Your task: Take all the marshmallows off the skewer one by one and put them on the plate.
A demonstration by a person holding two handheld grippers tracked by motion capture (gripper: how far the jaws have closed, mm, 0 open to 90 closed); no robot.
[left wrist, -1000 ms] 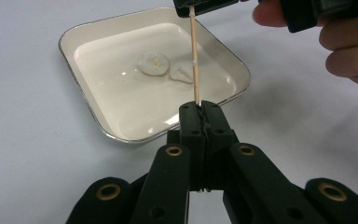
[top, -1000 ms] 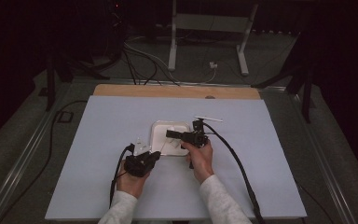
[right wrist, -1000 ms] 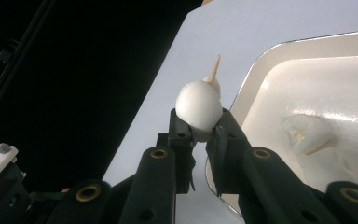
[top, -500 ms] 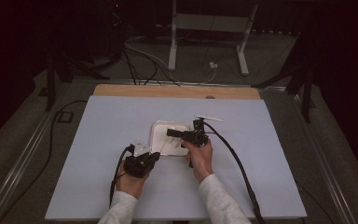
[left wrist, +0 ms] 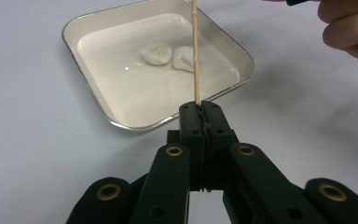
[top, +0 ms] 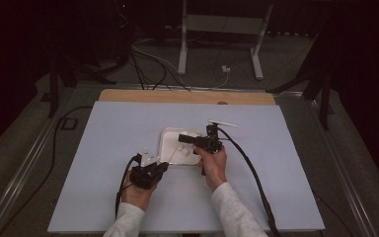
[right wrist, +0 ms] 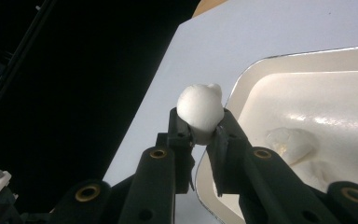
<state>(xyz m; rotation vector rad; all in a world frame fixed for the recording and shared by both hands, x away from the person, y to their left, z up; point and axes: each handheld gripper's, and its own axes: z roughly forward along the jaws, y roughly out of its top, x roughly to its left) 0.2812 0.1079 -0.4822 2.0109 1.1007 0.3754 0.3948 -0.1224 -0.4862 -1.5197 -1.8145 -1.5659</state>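
A white square tray (top: 168, 136) sits mid-table. My left gripper (left wrist: 199, 106) is shut on a thin wooden skewer (left wrist: 196, 56), which rises from the jaws in front of the tray (left wrist: 135, 123). Two pale soft pieces (left wrist: 156, 51) lie in the tray behind it. In the high view the left gripper (top: 164, 167) is just off the tray's near left corner. My right gripper (right wrist: 200, 133) is shut on a round white ball (right wrist: 200, 109) and hangs over the tray's (right wrist: 261, 74) edge. From above, the right gripper (top: 181, 138) points left across the tray.
The light blue table top (top: 103, 143) has open room on both sides of the tray. A thin white stick-like item (top: 222, 123) lies behind the right gripper. A wooden strip (top: 187, 96) borders the far edge. Cables trail from both grippers toward the near edge.
The right gripper has edged slightly upward with the white ball in it. The left gripper and skewer have stayed put.
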